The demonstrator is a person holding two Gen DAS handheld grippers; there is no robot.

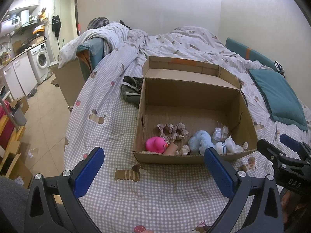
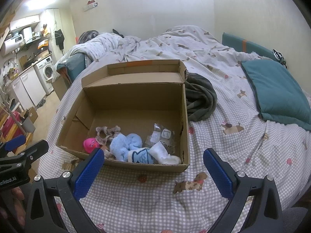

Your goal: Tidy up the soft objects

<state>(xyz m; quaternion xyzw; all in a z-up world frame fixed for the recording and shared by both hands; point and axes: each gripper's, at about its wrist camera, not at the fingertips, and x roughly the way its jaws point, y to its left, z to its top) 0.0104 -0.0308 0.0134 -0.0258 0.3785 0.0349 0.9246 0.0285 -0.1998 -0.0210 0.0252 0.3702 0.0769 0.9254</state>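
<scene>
An open cardboard box point(image 1: 186, 97) point(image 2: 136, 97) stands on the checked bedspread. Along its near wall lie a pink rubber duck point(image 1: 156, 144) point(image 2: 89, 144), beige scrunchies point(image 1: 172, 131) point(image 2: 107, 133), a light blue plush point(image 1: 200, 141) point(image 2: 124, 144), a white sock with a blue fish point(image 2: 141, 155), white cloth point(image 1: 232, 144) point(image 2: 163, 152) and clear packets point(image 1: 219, 133) point(image 2: 162, 136). My left gripper point(image 1: 153, 155) hovers open in front of the box, holding nothing. My right gripper point(image 2: 153, 156) is also open and holds nothing, just before the box's near right corner.
A dark green garment point(image 2: 200, 99) point(image 1: 131, 91) lies behind the box. A teal pillow point(image 2: 278, 91) point(image 1: 278, 95) rests at the right. A rumpled duvet point(image 1: 175, 42) covers the far bed. The kitchen floor and a washing machine point(image 1: 40, 58) lie left.
</scene>
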